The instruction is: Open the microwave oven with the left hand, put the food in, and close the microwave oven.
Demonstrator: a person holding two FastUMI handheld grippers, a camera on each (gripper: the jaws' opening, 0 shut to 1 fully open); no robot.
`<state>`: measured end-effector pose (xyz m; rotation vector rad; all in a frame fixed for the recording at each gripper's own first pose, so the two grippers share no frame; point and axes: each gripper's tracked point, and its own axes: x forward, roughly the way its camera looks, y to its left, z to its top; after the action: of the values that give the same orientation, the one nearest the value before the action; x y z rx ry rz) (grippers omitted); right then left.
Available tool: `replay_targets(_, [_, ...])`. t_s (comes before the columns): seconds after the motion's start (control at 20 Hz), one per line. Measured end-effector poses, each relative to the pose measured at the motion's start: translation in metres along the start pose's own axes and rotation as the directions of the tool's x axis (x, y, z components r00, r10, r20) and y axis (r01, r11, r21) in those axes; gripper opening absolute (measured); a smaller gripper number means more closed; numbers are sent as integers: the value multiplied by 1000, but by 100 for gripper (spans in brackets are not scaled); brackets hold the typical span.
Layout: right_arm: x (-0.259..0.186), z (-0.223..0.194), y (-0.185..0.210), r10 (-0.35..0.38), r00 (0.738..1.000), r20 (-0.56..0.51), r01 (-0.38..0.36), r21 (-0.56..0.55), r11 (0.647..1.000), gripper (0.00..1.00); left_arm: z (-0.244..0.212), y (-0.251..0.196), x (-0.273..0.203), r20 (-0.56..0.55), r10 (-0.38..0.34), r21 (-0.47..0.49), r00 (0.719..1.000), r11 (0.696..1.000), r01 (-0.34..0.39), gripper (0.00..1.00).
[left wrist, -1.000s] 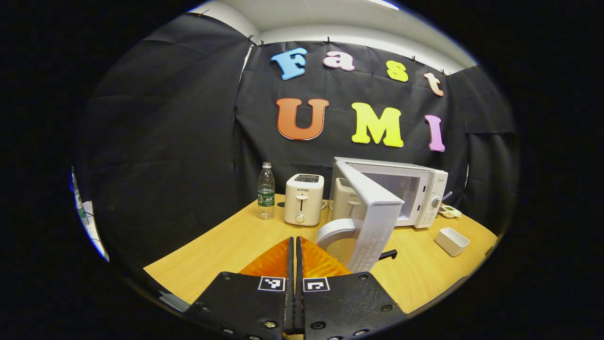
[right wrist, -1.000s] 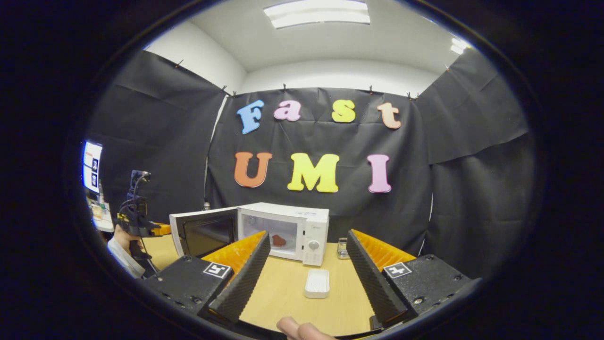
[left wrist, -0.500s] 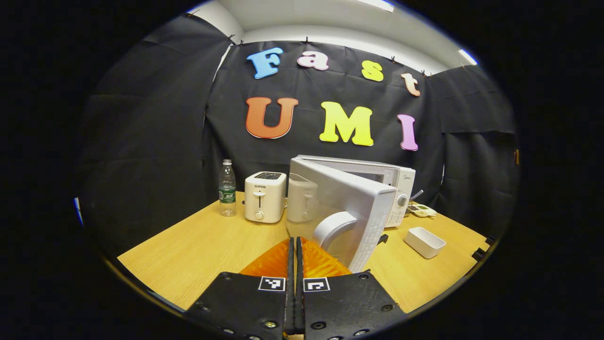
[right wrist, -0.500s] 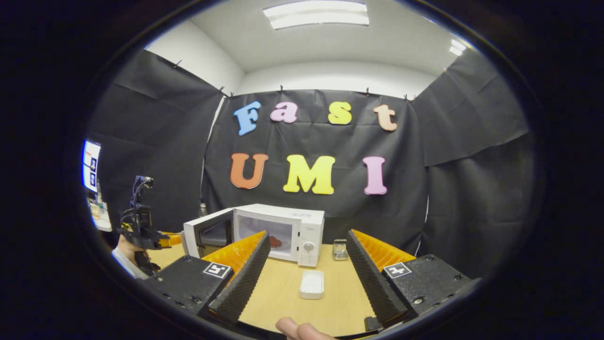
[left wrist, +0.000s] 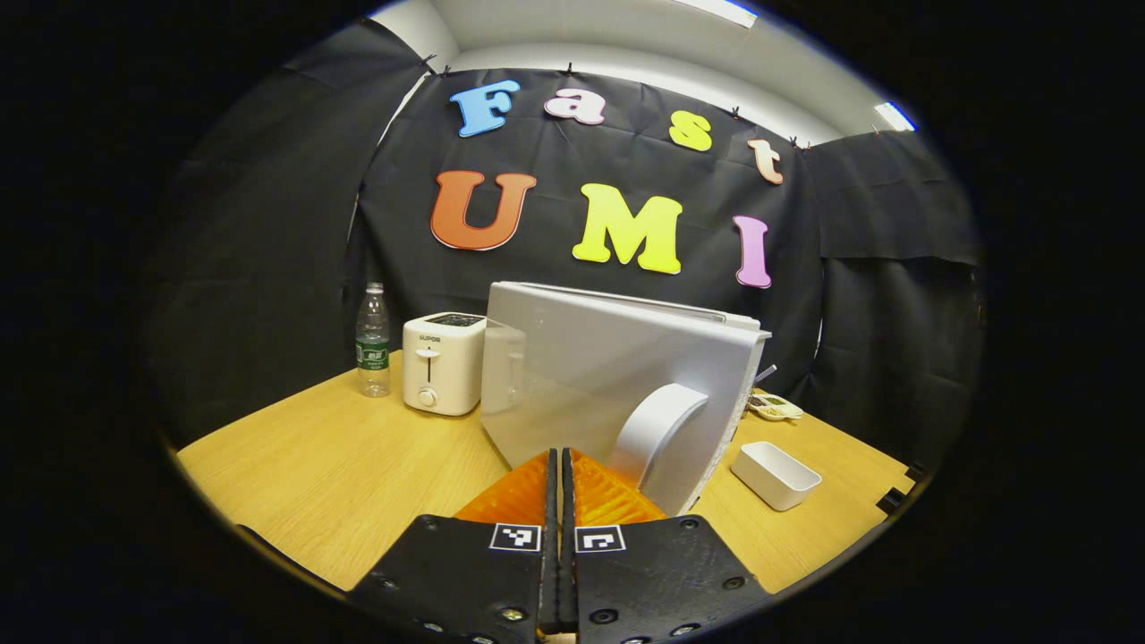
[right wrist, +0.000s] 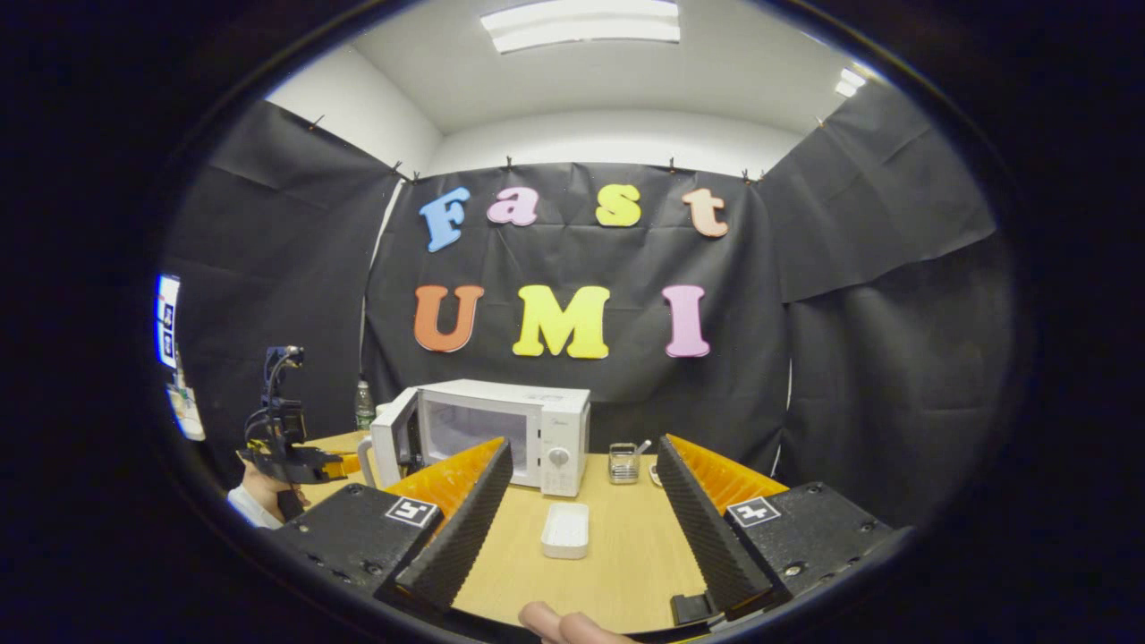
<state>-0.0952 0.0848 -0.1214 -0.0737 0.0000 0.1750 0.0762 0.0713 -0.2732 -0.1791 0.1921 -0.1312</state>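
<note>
The toaster [left wrist: 443, 362] carries the word SUPOR on its front; the bottle [left wrist: 373, 341] label is too small to read.

Microwave door [left wrist: 617, 385] has swung from wide open to nearly closed w/ only a narrow gap left. In right gripper view the food inside is now hidden behind the door. Left gripper [left wrist: 559, 465] has moved fwd, close behind the door handle [left wrist: 653, 429].

1. Just ahead of our left gripper [left wrist: 559, 465], the microwave door [left wrist: 617, 376] (nearly shut) blocks the way.
2. Left of it, bare table [left wrist: 358, 456] lies free up to the toaster [left wrist: 443, 362].
</note>
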Motion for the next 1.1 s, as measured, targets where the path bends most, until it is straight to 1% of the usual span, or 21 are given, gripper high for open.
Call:
replay_targets(0.15, [0,-4,-17,-20,1000,-4,20,16,1000,95,-3,-24,22,-5,-37,-3,999,999,37,0])
replay_targets(0.25, [2,-7,-28,-32,999,-9,33,30,999,95,-2,-40,36,-3,-58,21,998,998,58,0])
replay_targets(0.3, [3,-8,-32,-36,999,-12,36,37,999,100,-2,-48,44,-3,-67,30,998,997,67,0])
replay_targets(0.35, [4,-9,-36,-39,999,-16,39,45,998,95,-3,-56,54,-7,-80,36,997,996,80,0])
replay_targets(0.4, [5,-10,-40,-39,999,-19,40,54,998,95,-4,-65,62,-11,-97,43,995,994,97,0])
replay_targets(0.45, [5,-10,-43,-37,999,-17,38,61,997,100,-2,-73,69,-9,-111,46,994,993,111,0])
replay_targets(0.5, [7,-9,-47,-39,999,-13,40,64,997,100,-1,-79,76,-2,-120,48,993,992,120,0])
replay_targets(0.55, [10,-7,-54,-50,999,-8,51,65,997,100,0,-85,85,-4,-127,46,992,991,127,12])
replay_targets(0.6, [13,-8,-62,-66,998,-4,66,65,996,100,-4,-90,94,-16,-131,39,991,990,132,0])
replay_targets(0.65, [16,-9,-68,-80,997,-6,81,68,994,100,-4,-95,101,-22,-133,37,991,990,134,12])
replay_targets(0.7, [19,-12,-73,-86,996,-13,87,73,994,100,-4,-101,108,-25,-138,37,990,990,138,0])
replay_targets(0.8, [24,-14,-78,-87,996,-25,89,81,993,100,1,-112,118,-21,-147,48,989,988,148,0])
replay_targets(0.85, [28,-14,-82,-91,995,-26,93,84,992,95,4,-115,124,-15,-145,56,989,988,146,0])
replay_targets(0.9, [31,-16,-86,-95,995,-28,97,84,992,100,4,-120,131,-16,-149,58,989,987,150,0])
replay_targets(1.0, [41,-20,-92,-97,995,-35,100,86,991,100,6,-133,141,-17,-161,63,987,985,162,0])
replay_targets(1.1, [51,-25,-96,-94,994,-47,98,93,991,100,8,-140,153,-13,-159,84,987,984,160,0])
